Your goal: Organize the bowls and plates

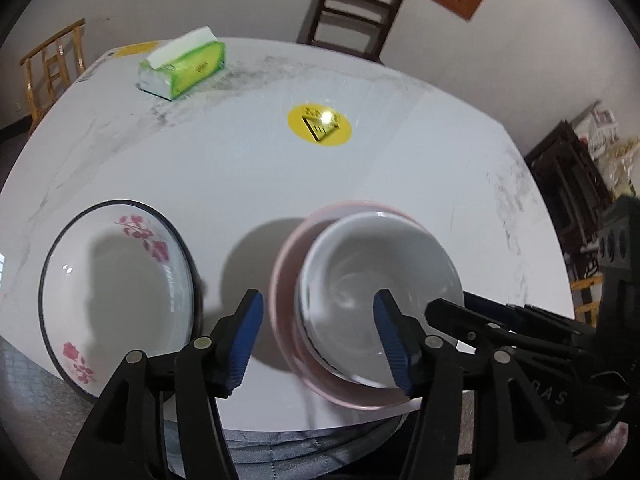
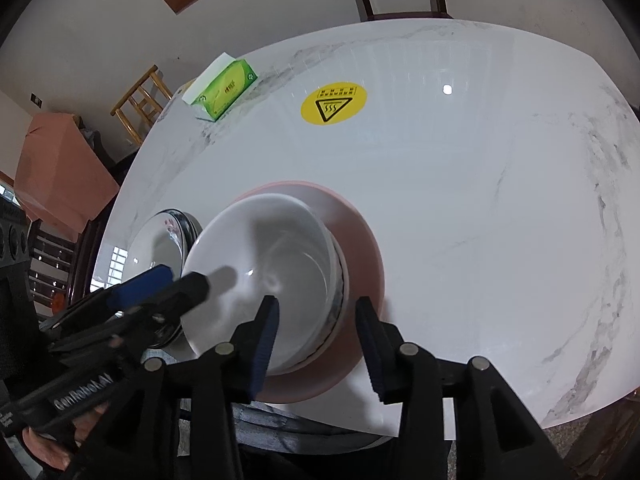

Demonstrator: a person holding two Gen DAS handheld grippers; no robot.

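Note:
A white bowl point(image 1: 376, 276) sits on a pink plate point(image 1: 288, 280) near the table's front edge; both also show in the right wrist view, the bowl point(image 2: 260, 256) on the plate point(image 2: 360, 240). A flowered white bowl with a dark rim point(image 1: 116, 288) lies to the left, partly visible in the right wrist view point(image 2: 168, 232). My left gripper point(image 1: 318, 336) is open, its jaws straddling the near left rim of the white bowl and plate. My right gripper point(image 2: 316, 344) is open, its jaws either side of the white bowl's near right rim.
A green tissue box point(image 1: 184, 66) lies at the far left of the white marble table point(image 1: 400, 160). A yellow warning sticker point(image 1: 319, 125) marks the table's middle. Wooden chairs point(image 1: 352, 12) stand behind the table. A dark shelf point(image 1: 568, 176) is at right.

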